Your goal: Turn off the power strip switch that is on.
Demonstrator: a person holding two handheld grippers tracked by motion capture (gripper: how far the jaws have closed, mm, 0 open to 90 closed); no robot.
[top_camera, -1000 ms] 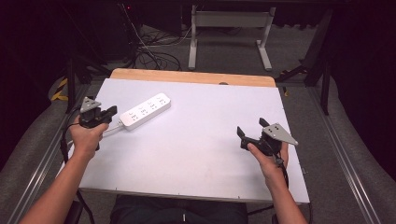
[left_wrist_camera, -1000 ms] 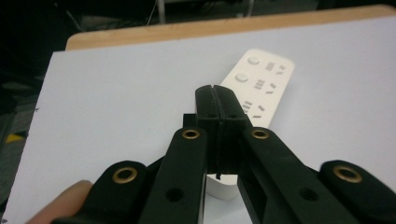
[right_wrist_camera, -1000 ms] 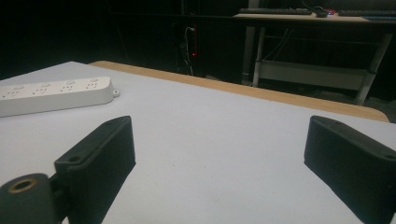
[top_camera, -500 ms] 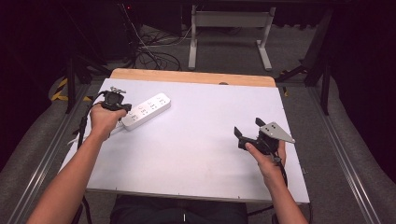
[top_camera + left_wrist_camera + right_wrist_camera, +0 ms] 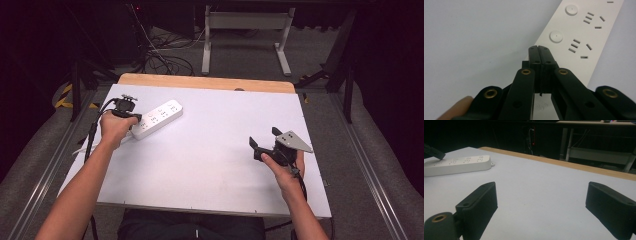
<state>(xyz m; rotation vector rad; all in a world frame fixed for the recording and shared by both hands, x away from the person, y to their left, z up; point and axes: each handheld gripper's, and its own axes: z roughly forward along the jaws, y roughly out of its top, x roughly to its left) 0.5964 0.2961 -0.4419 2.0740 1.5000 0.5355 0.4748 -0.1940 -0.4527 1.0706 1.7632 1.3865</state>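
Over on the near-left part of the white table [image 5: 210,150], a white power strip [image 5: 157,117] lies at an angle, its far end pointing toward the wooden strip [image 5: 205,82] that edges the table's far side. The person's left hand [image 5: 116,129] holds the left gripper [image 5: 131,116] down at the strip's near end. From the left gripper view, the left gripper [image 5: 539,48] has its two black jaws pressed flat together with nothing between them, and their tips are at the strip's edge, just short of a round button [image 5: 556,36] beside a set of socket slots; the power strip [image 5: 579,37] runs away toward the upper right of that view. I cannot tell whether the tips actually touch the plastic.

Well apart, at the near-right of the table, the right hand [image 5: 284,170] holds the right gripper [image 5: 262,141] above the surface, its grey three-cornered plate [image 5: 295,141] on top. In the right gripper view, the right gripper [image 5: 541,202] stands wide, jaws far apart and empty, with bare white tabletop between them. The power strip [image 5: 456,165] sits far off at that view's left, the left gripper's tip [image 5: 434,152] resting at its end.

Beyond the table, cables [image 5: 165,57] lie on the dark floor beside a grey metal stand [image 5: 245,35].
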